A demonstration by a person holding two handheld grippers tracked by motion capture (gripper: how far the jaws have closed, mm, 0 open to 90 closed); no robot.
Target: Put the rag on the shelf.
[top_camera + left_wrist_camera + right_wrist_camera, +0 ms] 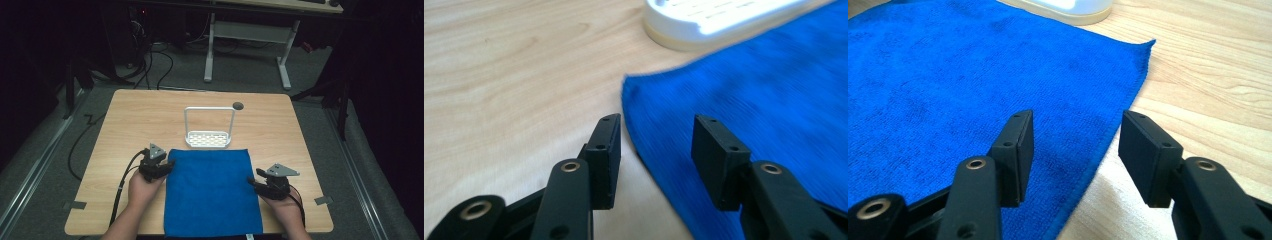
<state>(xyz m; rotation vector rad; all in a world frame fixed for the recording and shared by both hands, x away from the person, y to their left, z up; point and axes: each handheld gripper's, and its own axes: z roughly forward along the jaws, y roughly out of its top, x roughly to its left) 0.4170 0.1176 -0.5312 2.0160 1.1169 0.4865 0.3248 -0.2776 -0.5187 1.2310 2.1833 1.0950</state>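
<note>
I have 1 gripper in each hand, and both sit at the near end of the wooden table (pixel 125 115), on either side of the blue cloth (pixel 210 190). The cloth lies flat and spread out in front of me, its near edge hanging just over the table's front edge and its far edge just beside the white rack (pixel 208 138).

My left gripper (pixel 165 162) is at the cloth's far left corner. In the left gripper view its jaws stand apart, released, with the cloth's left edge (pixel 644 135) running between them; the pads do not press on the fabric. My right gripper (pixel 254 183) is at the cloth's right edge, about halfway down. In the right gripper view its jaws are also spread and grip nothing, with the hemmed edge of the cloth (pixel 1108 135) lying on the table between them.

The rack is the only container here: a shallow white tray with a slotted floor and a tall wire hoop handle standing upright over it. I can see nothing in it. A small dark round hole (pixel 238 106) sits in the tabletop just beyond the rack's right side.
</note>
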